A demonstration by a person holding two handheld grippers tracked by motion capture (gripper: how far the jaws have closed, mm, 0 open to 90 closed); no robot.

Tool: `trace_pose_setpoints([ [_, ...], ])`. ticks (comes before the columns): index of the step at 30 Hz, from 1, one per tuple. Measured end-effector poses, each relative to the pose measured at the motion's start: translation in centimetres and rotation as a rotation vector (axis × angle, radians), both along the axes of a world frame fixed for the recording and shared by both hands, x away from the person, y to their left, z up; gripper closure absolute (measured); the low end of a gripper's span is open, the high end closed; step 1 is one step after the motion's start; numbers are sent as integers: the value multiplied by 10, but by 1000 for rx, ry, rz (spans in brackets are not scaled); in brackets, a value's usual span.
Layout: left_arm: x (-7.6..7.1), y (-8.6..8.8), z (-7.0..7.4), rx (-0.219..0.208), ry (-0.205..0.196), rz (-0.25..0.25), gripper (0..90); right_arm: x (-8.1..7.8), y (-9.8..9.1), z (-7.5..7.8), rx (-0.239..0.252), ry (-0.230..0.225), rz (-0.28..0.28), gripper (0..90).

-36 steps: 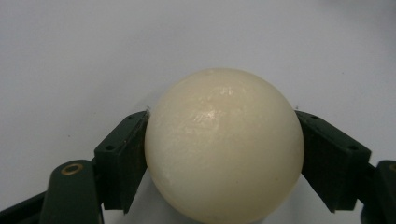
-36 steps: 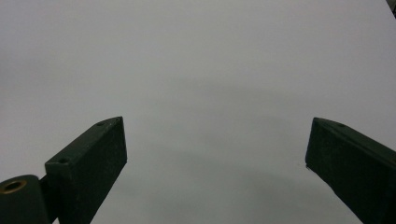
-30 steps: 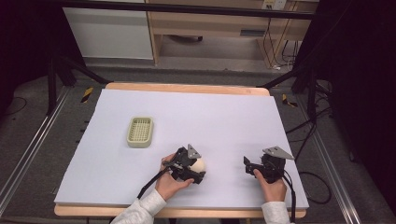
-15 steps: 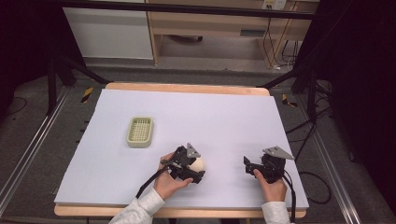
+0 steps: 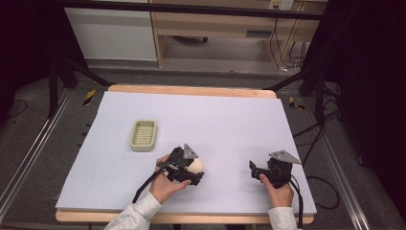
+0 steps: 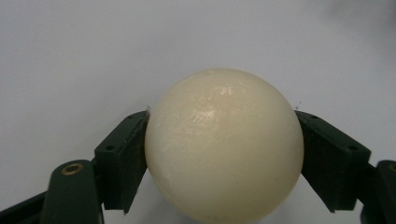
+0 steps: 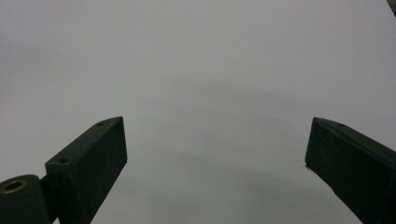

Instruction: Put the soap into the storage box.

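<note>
I have the left claw [image 5: 193, 172] closed on the cream ball [image 6: 223, 144], one jaw pressed to each side of it at about its widest part. In the high view the ball [image 5: 195, 165] sits low over the near middle of the white table [image 5: 230, 115], just right of my left hand [image 5: 165, 184]. From the left gripper view I cannot tell for sure whether the ball rests on the sheet or is lifted clear of it; there is only a faint shade under it.

The right claw [image 7: 215, 158] is spread wide with nothing between the jaws, and in the high view it [image 5: 256, 171] waits well apart to the right.

My guess is the ball goes to the small pale green basket [image 5: 143, 135], which lies near, up and to the left. A smooth round thing like this can squirt out of flat jaws, so I would keep the squeeze steady and on the ball's midline, lift slowly without tilting the claw, carry it low over the sheet, and bring it down inside the basket's rim before easing the jaws apart. Letting go from a height would send it rolling off across the table.
</note>
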State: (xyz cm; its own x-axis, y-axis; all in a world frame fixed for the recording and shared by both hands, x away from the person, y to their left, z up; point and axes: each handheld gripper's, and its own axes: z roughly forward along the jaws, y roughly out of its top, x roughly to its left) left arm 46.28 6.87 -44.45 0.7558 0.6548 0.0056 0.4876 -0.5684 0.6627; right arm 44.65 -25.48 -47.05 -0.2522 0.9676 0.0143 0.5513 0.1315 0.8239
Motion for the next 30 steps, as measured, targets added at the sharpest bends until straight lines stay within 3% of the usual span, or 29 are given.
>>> trace_pose_setpoints([
  [30, 5, 51, 17, -4, -7, 69, 228, 0, 1, 0, 0, 3, 2, 59],
])
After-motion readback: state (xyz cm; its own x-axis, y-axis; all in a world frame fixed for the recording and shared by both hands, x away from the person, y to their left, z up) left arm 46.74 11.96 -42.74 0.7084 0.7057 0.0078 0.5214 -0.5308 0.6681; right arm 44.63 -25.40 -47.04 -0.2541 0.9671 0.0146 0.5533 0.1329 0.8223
